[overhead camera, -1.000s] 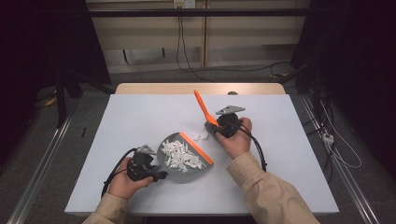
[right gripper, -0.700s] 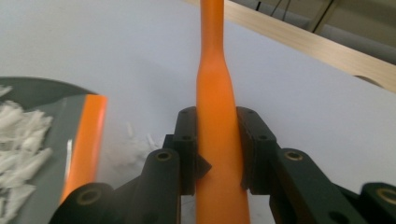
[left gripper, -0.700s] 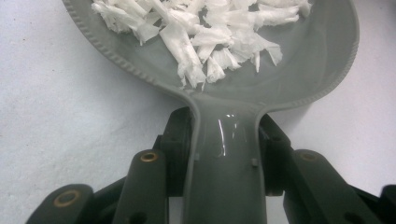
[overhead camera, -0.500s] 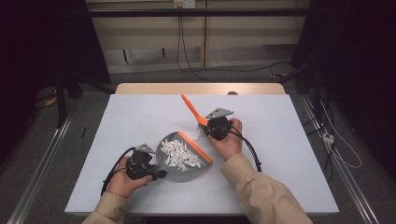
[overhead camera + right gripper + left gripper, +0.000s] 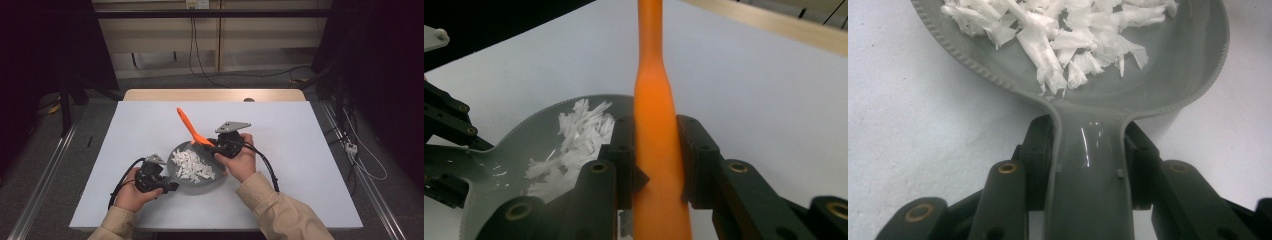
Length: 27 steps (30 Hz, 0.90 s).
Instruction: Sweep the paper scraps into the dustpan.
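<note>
A grey dustpan (image 5: 176, 172) lies on the white table and holds a heap of white paper shreds (image 5: 190, 164). My left gripper (image 5: 167, 186) is shut on the pan's handle (image 5: 1088, 170), with a jaw pressed against each side; the shreds (image 5: 1063, 40) lie just ahead of it in the pan's bowl (image 5: 1198, 85). My right gripper (image 5: 220, 145) is shut on an orange brush (image 5: 189, 127) at the pan's far right rim. The brush handle (image 5: 654, 100) rises between its jaws and slants up to the left. In the right gripper view the dustpan (image 5: 524, 135) and shreds (image 5: 579, 135) lie left of the jaws.
The white tabletop (image 5: 300, 130) stretches bare to the right and to the back. A wooden strip (image 5: 215, 95) runs along the far edge. Cables trail from both grippers toward the front edge. The floor around the table is dark, with rails on both sides.
My right gripper has carried the orange brush leftward toward the pan, and the handle now leans further left. The left gripper and the dustpan have stayed where they were.
</note>
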{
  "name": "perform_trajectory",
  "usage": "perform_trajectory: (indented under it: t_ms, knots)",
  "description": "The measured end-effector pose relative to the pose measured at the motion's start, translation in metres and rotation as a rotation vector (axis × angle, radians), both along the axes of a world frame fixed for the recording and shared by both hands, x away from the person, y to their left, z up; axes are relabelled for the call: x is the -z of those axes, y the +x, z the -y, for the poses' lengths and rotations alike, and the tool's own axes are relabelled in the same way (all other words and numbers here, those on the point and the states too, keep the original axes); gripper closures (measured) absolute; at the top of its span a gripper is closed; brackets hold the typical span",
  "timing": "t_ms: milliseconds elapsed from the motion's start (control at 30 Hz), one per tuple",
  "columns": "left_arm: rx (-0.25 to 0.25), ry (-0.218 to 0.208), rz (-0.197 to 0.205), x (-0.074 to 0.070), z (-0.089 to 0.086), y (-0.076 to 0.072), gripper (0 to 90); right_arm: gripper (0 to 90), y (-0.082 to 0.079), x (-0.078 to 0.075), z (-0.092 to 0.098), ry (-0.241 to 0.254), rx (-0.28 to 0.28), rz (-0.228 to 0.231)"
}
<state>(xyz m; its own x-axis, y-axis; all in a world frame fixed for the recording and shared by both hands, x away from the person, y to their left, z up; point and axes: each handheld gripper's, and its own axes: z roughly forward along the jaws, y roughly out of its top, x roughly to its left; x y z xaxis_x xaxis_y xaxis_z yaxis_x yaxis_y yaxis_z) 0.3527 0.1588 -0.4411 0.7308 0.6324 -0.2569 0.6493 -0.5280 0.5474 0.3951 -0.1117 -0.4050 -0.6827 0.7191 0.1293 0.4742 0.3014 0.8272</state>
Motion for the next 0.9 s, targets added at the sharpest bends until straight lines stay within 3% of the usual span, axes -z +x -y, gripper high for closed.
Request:
perform_trajectory:
  t_ms: [200, 267, 500, 600, 733, 900]
  knots:
    - [0.011, 0.003, 0.016, 0.0, 0.001, -0.002, 59.3, 71.4, -0.003, -0.012, 0.012, 0.028, 0.015, 0.019]
    - [0.001, 0.012, 0.034, 0.001, 0.003, -0.003, 58.5, 71.4, -0.004, -0.012, 0.017, 0.031, 0.025, 0.018]
    - [0.021, 0.015, 0.039, 0.001, 0.005, -0.003, 57.3, 71.4, -0.001, -0.008, 0.032, 0.06, 0.069, 0.008]
    - [0.003, 0.017, 0.047, 0.001, 0.005, -0.003, 58.9, 71.4, 0.0, -0.004, 0.032, 0.024, 0.078, 0.014]
    - [-0.003, 0.02, 0.05, 0.001, 0.006, -0.003, 62.2, 71.4, 0.004, 0.002, 0.035, 0.017, 0.103, 0.011]
    - [0.009, 0.025, 0.041, 0.0, 0.005, -0.002, 62.9, 71.5, 0.009, 0.009, 0.04, -0.02, 0.148, 0.024]
